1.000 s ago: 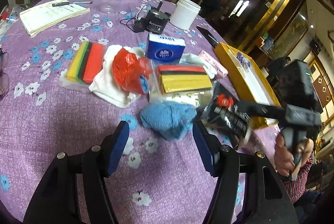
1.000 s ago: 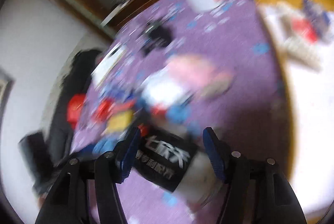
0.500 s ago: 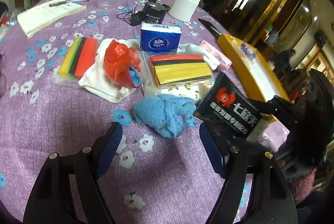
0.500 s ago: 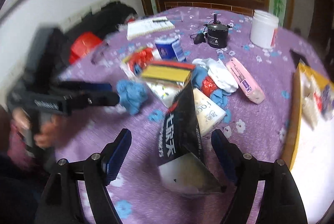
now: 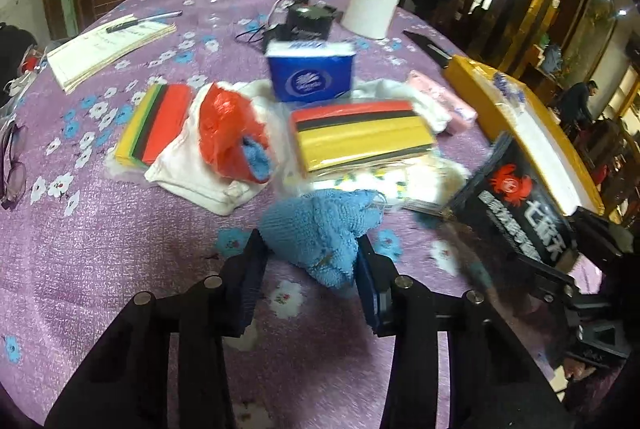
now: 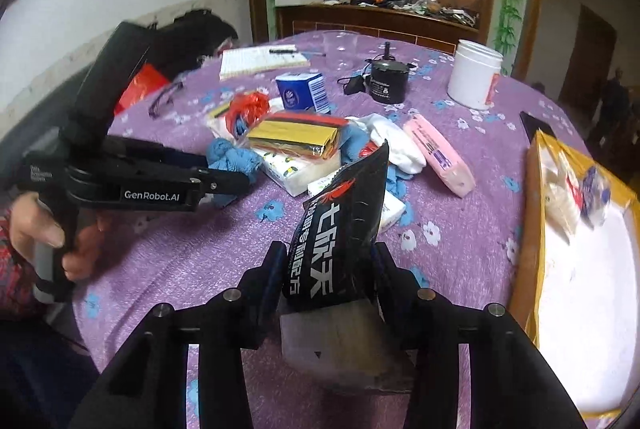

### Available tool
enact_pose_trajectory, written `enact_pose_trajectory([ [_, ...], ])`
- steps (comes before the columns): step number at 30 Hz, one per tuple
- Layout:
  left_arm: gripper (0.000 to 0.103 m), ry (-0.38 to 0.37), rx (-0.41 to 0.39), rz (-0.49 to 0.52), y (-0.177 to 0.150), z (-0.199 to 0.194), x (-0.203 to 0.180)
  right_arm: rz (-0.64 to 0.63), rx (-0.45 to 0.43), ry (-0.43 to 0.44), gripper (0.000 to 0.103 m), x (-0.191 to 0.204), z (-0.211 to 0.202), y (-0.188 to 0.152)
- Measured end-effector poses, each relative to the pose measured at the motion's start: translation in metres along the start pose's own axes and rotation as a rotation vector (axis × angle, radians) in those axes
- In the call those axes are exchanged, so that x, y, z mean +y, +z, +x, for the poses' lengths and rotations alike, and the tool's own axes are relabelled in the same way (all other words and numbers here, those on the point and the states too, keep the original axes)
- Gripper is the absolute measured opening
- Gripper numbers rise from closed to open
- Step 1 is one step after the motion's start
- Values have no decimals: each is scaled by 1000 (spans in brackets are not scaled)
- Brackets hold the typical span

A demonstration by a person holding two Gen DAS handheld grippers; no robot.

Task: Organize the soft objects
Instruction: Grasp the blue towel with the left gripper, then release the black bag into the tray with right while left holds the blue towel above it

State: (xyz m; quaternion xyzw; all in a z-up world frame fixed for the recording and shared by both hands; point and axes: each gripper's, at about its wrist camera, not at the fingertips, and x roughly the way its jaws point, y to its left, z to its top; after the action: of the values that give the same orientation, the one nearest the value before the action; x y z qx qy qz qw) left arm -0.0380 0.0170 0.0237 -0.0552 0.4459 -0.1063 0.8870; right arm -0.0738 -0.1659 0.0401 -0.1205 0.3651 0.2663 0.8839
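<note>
A crumpled blue knitted cloth (image 5: 316, 225) lies on the purple flowered tablecloth (image 5: 100, 249). My left gripper (image 5: 312, 269) is closing, and its pads press the cloth from both sides. The right wrist view shows that same left gripper (image 6: 244, 181) coming in from the left onto the blue cloth (image 6: 230, 153). My right gripper (image 6: 328, 269) is closing too, and its pads squeeze an upright black pouch (image 6: 340, 213) with a red crab logo. In the left wrist view the black pouch (image 5: 520, 205) stands at the right.
Behind the cloth lie a white cloth (image 5: 188, 165), a red bag (image 5: 228, 133), two striped sponge packs (image 5: 360, 133), a blue tissue pack (image 5: 310, 77) and a pink pack (image 5: 444, 101). A yellow tray (image 6: 536, 229) sits right. A white jar (image 5: 374, 9) and notebook (image 5: 108, 45) stand farther back.
My left gripper moved forward over the blue cloth and its jaws narrowed onto it. The right wrist rolled upright, and its jaws widened, then narrowed onto the black pouch.
</note>
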Motion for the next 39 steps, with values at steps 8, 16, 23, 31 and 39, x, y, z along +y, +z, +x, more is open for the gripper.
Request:
enact_pose_trajectory([
  [8,40,-53,-41,47,3,-19,-20,123,-56,54,44,-19,-19,-7],
  [16,40,-86,-45,69,4,-20,-31,175,-82,74,44,-28,-27,-11],
  [23,40,-113,-44,90,8,-25,-44,227,-113,92,44,-39,-34,-11],
  [31,40,-162,-42,166,21,-28,-84,333,-172,89,44,-68,-52,-18],
  [39,40,-194,-35,230,32,-30,-127,435,-229,85,45,-101,-77,-34],
])
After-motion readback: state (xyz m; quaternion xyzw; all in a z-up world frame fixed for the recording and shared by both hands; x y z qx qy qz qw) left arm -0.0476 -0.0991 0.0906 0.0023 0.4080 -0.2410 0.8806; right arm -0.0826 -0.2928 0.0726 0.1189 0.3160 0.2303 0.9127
